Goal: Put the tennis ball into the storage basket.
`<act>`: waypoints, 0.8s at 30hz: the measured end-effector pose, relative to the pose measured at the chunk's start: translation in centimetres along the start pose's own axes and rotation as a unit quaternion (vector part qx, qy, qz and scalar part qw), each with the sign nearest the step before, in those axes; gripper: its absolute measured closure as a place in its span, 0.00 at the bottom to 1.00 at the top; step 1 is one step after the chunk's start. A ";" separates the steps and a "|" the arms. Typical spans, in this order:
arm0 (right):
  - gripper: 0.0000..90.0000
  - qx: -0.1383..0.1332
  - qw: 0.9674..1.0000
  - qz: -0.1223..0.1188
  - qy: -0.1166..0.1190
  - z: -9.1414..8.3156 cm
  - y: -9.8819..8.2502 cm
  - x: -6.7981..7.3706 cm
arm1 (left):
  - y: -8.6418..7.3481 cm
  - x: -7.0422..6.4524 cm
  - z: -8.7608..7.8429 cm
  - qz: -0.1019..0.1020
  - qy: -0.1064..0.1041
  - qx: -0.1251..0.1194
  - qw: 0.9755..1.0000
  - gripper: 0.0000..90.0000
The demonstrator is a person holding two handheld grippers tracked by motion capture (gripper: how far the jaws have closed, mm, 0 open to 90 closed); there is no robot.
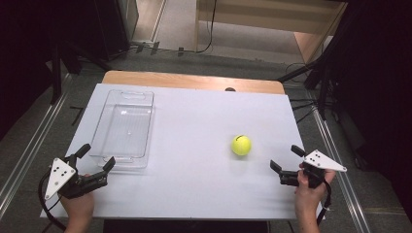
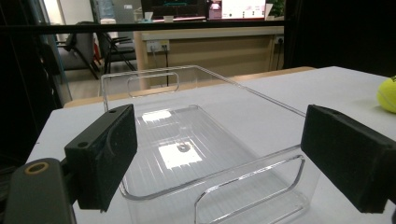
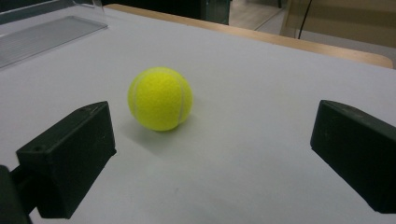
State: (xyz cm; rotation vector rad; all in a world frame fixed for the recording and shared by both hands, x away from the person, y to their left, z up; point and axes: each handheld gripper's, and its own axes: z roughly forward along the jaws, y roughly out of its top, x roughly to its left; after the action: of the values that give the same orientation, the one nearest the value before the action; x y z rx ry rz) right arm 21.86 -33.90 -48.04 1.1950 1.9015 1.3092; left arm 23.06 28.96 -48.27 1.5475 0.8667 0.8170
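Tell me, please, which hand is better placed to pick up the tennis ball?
The right. Its tongs are open and aimed at the tennis ball close ahead, while the left tongs face the clear bin across the table.

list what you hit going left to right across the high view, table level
left gripper → clear plastic bin → tennis ball → right gripper
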 end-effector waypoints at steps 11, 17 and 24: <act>0.00 0.014 1.000 -0.010 0.015 1.8 1.9 0.3 | 0.0 0.0 0.0 0.000 -0.001 0.000 1.000 0.13; 0.00 0.023 0.999 -0.014 0.018 2.4 2.7 0.4 | 0.0 0.0 0.0 0.000 -0.001 0.000 1.000 0.13; 0.00 0.028 0.999 -0.012 0.027 3.1 3.5 0.4 | 0.0 0.0 0.0 -0.001 -0.002 -0.001 1.000 0.13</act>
State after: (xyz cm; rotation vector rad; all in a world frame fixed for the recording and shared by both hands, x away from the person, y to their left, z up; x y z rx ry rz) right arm 25.51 -31.69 -46.00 1.1728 1.9958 1.2953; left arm 23.08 28.96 -48.27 1.5464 0.8637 0.8133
